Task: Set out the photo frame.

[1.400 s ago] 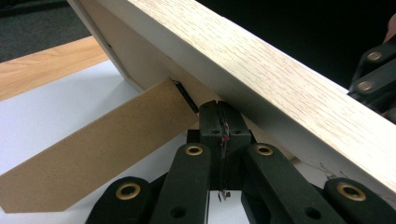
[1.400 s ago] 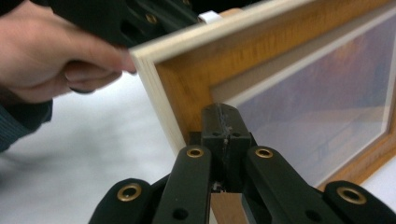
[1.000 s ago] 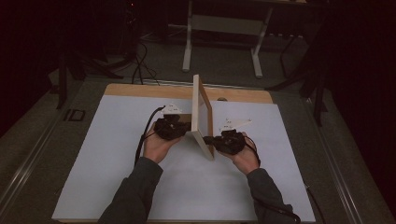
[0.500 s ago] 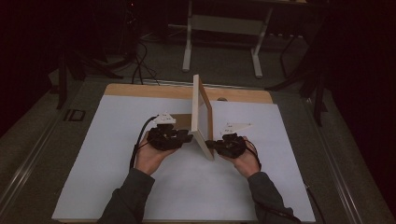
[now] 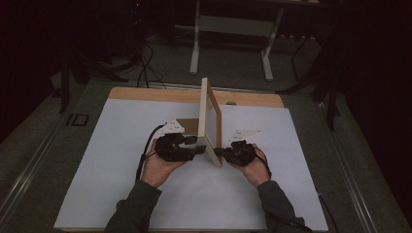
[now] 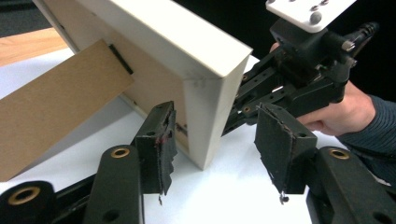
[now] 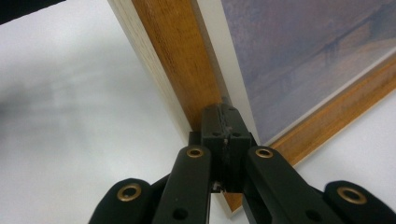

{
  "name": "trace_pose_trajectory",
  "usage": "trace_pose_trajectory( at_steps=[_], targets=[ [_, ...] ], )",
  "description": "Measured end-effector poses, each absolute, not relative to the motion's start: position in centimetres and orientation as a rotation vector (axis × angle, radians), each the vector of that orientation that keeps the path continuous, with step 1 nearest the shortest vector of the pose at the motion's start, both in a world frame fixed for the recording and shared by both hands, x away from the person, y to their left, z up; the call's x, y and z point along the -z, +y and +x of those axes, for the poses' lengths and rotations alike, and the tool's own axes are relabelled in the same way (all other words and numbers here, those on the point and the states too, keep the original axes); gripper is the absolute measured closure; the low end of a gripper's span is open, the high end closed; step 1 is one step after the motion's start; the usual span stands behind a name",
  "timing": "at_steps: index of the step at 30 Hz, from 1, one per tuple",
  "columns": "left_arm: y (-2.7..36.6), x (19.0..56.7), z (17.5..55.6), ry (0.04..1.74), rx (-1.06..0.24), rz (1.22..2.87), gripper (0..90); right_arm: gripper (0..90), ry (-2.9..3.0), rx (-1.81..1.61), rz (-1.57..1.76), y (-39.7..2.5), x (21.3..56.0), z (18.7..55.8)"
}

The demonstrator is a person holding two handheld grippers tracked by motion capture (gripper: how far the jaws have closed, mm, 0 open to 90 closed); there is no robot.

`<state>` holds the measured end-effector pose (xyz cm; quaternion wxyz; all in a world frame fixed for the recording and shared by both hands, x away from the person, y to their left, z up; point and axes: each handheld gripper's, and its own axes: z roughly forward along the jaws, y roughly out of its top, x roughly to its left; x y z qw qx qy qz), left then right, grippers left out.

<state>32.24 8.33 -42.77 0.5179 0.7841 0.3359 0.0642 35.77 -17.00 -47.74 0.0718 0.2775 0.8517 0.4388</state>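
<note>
The picture frame [image 5: 210, 121] stands upright between your grippers. Your left gripper [image 6: 212, 140] gapes open around its near corner. Your right gripper [image 7: 225, 122] is closed, pressed against its wooden front.

A white sheet [image 5: 121, 170] is covering most of the table, leaving a strip of bare wooden tabletop [image 5: 160, 94] showing along the far edge. Grey floor [image 5: 29, 141] is surrounding the table on all sides, with a metal rail [image 5: 29, 167] running along it at the left. Beyond the far edge, a white-legged desk frame [image 5: 231, 36] is standing on the floor, and dark cables [image 5: 143, 68] are lying beside it. The room behind is sitting in deep shadow.
</note>
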Motion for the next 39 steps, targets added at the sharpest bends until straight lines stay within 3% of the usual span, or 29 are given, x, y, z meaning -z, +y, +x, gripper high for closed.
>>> trace_pose_trajectory(
  at_steps=[9, 23, 39],
  targets=[
    [7.2, 42.7, 32.6, 0.887, -0.227, 1.862, 44.7, 90.0, 2.561, -1.328, 0.826, -16.5, 47.8, 35.7],
    [6.9, 42.6, 33.1, 1.034, -0.27, 1.758, 55.5, 90.0, 2.552, -1.339, 0.826, -15.7, 47.8, 35.5],
    [7.3, 42.3, 33.4, 1.113, -0.268, 1.732, 60.5, 88.7, 2.563, -1.283, 0.777, -14.9, 47.7, 35.5]
  ],
)
